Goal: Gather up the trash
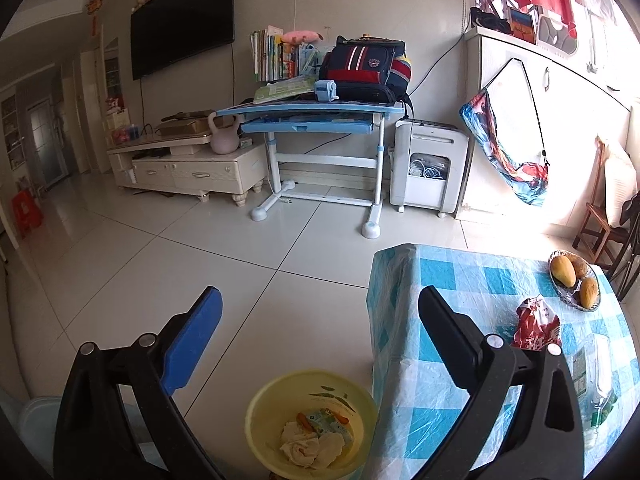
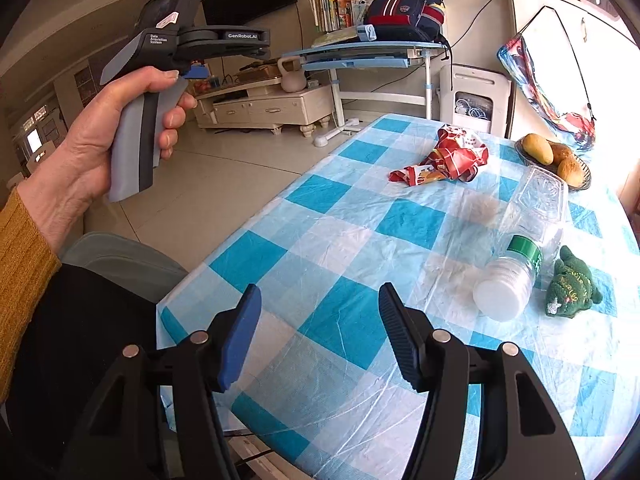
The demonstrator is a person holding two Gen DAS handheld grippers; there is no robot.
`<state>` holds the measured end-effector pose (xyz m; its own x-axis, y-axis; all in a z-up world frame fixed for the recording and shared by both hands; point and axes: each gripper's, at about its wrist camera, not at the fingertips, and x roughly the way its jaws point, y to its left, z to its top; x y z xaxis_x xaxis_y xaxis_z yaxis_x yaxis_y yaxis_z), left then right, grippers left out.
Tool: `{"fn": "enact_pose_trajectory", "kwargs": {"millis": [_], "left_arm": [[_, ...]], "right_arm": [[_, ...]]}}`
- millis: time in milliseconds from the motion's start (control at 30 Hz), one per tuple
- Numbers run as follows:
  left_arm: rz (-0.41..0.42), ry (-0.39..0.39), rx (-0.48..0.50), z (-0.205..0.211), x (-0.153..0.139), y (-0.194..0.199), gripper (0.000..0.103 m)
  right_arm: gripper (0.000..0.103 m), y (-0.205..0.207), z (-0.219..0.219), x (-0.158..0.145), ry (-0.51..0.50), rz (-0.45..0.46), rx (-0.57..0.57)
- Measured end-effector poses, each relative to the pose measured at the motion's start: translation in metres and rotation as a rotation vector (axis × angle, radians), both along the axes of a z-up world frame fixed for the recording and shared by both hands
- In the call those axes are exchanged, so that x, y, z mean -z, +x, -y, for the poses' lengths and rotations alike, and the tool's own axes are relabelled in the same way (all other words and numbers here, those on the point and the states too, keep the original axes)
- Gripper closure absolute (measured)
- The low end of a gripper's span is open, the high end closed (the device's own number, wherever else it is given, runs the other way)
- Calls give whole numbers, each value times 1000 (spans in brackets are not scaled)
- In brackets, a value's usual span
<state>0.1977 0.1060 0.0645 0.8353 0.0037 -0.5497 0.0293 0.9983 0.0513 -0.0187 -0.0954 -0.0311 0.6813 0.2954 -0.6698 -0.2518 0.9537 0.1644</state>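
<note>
**Both grippers empty, wrapper and bottle left on the table**

The trash to collect lies on the table (image 2: 344, 240): a crumpled red wrapper (image 2: 444, 158) toward the far side and a clear bottle (image 2: 524, 248) on its side nearer the right edge, cap end facing the camera. They are well apart, with bare checked cloth between them. A yellow bin (image 1: 310, 420) sits on the floor just beside the table's corner, already holding tissue and scraps.

The right gripper (image 2: 318, 340) hovers over the near edge of the table, jaws partly apart with nothing between them. The left gripper (image 1: 320, 332) is off the table above the floor and bin, jaws spread wide and empty.

The next pick is probably the bottle, as it lies closer to the right gripper. It is round and likely to roll, so I would come across its body rather than along it, and close on the labelled waist, not the smooth cap.

A green plush toy (image 2: 572, 286) lies just beside the bottle's neck and a bowl of fruit (image 2: 556, 158) stands near its base; neither is trash, so keep the fingers off them. The near half of the cloth is open for approach. The carry to the bin crosses the table edge, past the hand (image 2: 100, 136) holding the left gripper.
</note>
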Motion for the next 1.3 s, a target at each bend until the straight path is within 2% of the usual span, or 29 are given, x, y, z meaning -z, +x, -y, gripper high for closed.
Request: {"fn": "enact_pose_trajectory", "kwargs": {"millis": [200,333,433,567,667,833,967,1100,1167,1200,1300], "left_arm": [[-23,65,65,25,7,-2,8],[-36,106,140,53,11,-11,8],[-47,79,257,78,12,-24,8],[-38,49,447,119,10,-48,8],[-50,44,570,151,15,-62,8],[-126,40,728,198,35,-77,8],[-164,66,796,234,49,-84,8],[-222,7,824,262,61,-85,8],[-252,-4,827,274,69,-85,8],[-260,1,819,280,74,-86,8],[-274,34,784,293,85,-84,8]], "right_arm": [[42,-21,60,-15,-23,25,120],[41,-16,113,-21,-46,9,237],[40,-1,147,-19,-47,-27,310],[40,23,174,-9,47,-87,361],[40,36,178,2,115,-130,370],[40,41,174,17,115,-163,369],[40,42,180,26,107,-170,388],[40,43,181,27,109,-160,384],[47,44,178,27,110,-158,361],[55,44,177,26,107,-157,351],[62,40,176,24,107,-150,339]]}}
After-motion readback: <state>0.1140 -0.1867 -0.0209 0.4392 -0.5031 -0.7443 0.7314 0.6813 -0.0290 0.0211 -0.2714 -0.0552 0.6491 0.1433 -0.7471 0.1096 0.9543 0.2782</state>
